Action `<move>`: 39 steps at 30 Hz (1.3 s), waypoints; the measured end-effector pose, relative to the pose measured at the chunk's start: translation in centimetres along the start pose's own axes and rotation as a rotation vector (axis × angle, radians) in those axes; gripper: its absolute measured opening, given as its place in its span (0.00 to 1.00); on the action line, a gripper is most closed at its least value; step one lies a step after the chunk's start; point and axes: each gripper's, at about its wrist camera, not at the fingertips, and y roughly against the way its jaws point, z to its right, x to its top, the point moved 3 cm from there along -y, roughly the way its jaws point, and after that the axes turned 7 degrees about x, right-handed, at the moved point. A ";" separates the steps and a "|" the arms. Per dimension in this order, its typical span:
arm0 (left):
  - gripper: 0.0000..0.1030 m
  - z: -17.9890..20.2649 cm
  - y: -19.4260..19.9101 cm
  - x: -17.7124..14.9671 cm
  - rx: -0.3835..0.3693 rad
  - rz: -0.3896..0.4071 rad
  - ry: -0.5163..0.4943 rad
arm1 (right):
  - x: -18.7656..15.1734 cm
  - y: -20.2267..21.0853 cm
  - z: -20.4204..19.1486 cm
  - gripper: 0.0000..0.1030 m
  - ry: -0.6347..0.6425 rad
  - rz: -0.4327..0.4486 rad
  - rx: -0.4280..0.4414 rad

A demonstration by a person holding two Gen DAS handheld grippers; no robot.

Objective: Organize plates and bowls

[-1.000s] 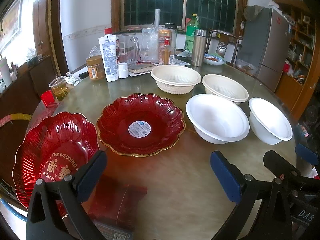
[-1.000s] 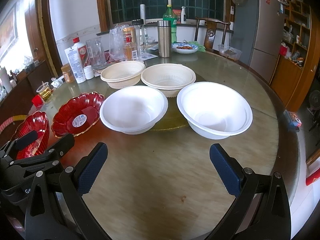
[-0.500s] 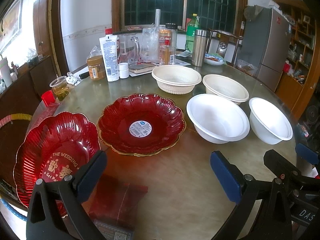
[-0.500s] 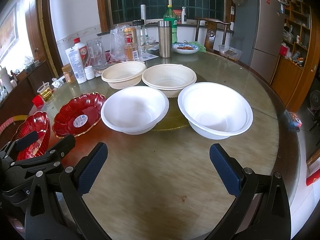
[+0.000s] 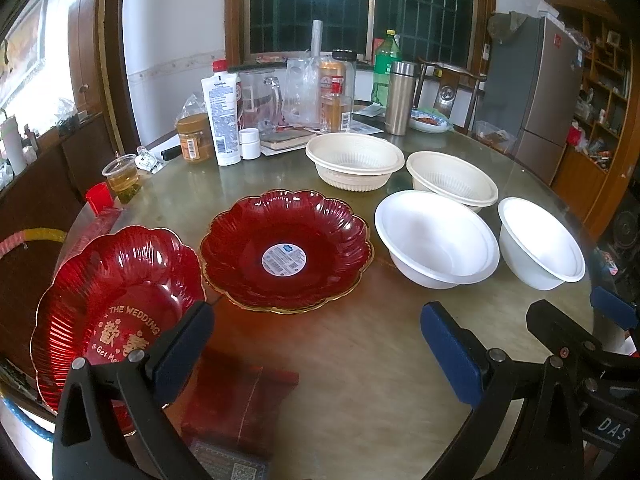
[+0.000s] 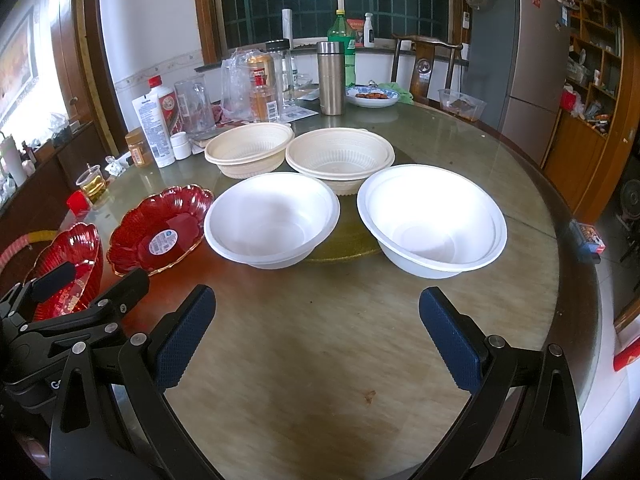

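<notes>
While both grippers hang over the near edge of the round table (image 6: 320, 360), neither grasps anything: the left gripper (image 5: 316, 344) has its blue pads spread wide with bare tabletop between them, and the right gripper (image 6: 316, 336) is spread wide in the same way.

Two red plates lie toward the table's left edge. The lettered plate (image 5: 116, 300) sits at the near left rim, partly behind the left gripper's left finger. The label plate (image 5: 286, 250) lies just beyond it, further in; whether their rims touch cannot be told.

Two white bowls stand upright near the middle. The left white bowl (image 6: 272, 224) is just beside the label plate; the right white bowl (image 6: 432, 220) stands apart from it. Behind them are two cream bowls, the left one (image 6: 250, 152) and the right one (image 6: 340, 158), close together.

Bottles, jars and a steel flask (image 6: 331, 78) crowd the far edge.
</notes>
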 end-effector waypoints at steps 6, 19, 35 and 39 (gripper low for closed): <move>1.00 -0.2 0.1 0.1 0.001 0.001 -0.001 | 0.0 0.1 -0.2 1.00 -0.001 0.000 0.003; 1.00 -0.3 0.2 0.2 0.002 0.002 -0.002 | 0.1 0.2 -0.2 1.00 -0.004 0.001 0.004; 1.00 -0.2 0.2 0.1 0.003 0.004 -0.004 | 0.0 0.2 -0.2 1.00 -0.005 0.001 0.005; 1.00 -0.2 0.2 0.1 0.003 0.003 -0.004 | 0.0 0.2 -0.2 1.00 -0.006 0.001 0.006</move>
